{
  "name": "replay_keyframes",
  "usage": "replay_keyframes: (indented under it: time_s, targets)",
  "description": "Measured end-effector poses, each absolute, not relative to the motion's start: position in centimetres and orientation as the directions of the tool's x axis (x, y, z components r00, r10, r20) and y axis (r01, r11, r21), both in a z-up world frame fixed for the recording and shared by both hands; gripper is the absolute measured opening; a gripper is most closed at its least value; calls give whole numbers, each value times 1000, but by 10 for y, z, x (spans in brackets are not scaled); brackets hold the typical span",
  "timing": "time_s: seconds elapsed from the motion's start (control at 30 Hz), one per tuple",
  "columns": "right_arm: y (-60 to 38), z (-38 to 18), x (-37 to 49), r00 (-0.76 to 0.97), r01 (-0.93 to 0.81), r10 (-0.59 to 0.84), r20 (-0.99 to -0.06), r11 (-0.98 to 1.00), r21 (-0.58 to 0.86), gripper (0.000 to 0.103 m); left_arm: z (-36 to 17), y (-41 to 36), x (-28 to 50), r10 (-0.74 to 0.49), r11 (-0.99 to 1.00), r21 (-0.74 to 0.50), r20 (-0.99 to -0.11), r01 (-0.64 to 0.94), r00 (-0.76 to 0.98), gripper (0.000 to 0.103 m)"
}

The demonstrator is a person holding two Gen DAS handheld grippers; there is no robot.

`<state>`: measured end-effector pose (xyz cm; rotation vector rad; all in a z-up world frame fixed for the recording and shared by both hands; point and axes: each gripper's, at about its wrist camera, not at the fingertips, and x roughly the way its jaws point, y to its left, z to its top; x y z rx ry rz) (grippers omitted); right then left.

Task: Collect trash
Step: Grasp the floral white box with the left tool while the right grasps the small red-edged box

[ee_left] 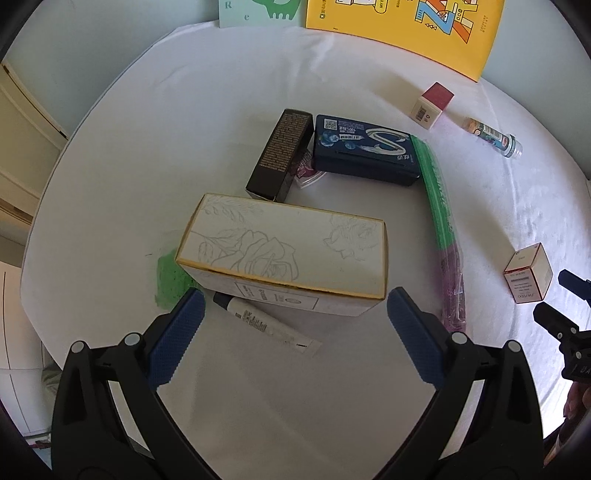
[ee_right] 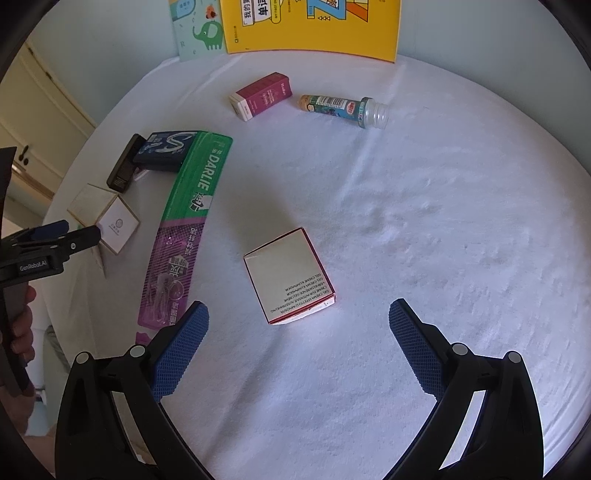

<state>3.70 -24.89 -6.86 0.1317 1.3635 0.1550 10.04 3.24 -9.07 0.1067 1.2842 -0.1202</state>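
Two sets of blue-padded tongs hang wide open and empty above a white-covered worktop (ee_right: 424,206) strewn with used packaging. At far left, a green patch (ee_left: 170,280) lies on the cloth, partly under a white gold-edged box (ee_left: 284,254) drawn with roses. The left tongs (ee_left: 295,310) flank that box's near edge, fingers (ee_left: 177,332) apart and touching nothing. A small white tube (ee_left: 266,323) lies against the box's near side, between the pads. Beyond the box lie a dark brown carton (ee_left: 282,153) and a navy gum pack (ee_left: 364,149), just beside each other with a small wrapper (ee_left: 306,171) tucked between them. Right of these stretches a long green-and-purple toothpaste pack (ee_right: 192,225), marked Darlie. Right again, a red-trimmed white carton (ee_right: 291,277) lies just ahead of the right tongs (ee_right: 297,321), not between the pads. Toward the far edge lie a maroon-and-white box (ee_right: 260,96) and, to its right, an uncapped labelled bottle (ee_right: 341,109) on its side. A mint elephant card (ee_right: 197,31) and a yellow book (ee_right: 314,26) stand against the wall.
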Motion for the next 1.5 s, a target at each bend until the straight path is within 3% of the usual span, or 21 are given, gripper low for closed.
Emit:
replay_keyframes:
  time_s: [0.4,0.87,1.2,1.27,1.37,1.47,1.5]
  targets:
    - [-247,-71,47,181,-77,187,-966,982,175,97,-82,47,108,-89,993,-103,-970,-52,225,96]
    - [-248,-98,73,103,-176,234,-967,961,213,96,-100,49,136,-47,942,-93,-988,-322,147,96]
    - [-250,-109,85,95,-193,249,-964,954,228,95,-105,36,146,-70,916,-111,-991,-386,118,96]
    - [-250,-109,85,97,-197,253,-963,953,231,95,-108,29,148,-24,929,-59,-995,-366,100,96]
    - [-248,-109,86,110,-215,228,-967,956,201,81,-121,27,148,-5,927,-20,-999,-374,41,96]
    - [-251,-105,82,109,-225,231,-967,953,203,60,-130,26,140,-28,928,-32,-999,-370,17,74]
    - [-253,-104,82,106,-223,242,-964,951,214,46,-132,25,137,-40,931,-43,-999,-362,16,68]
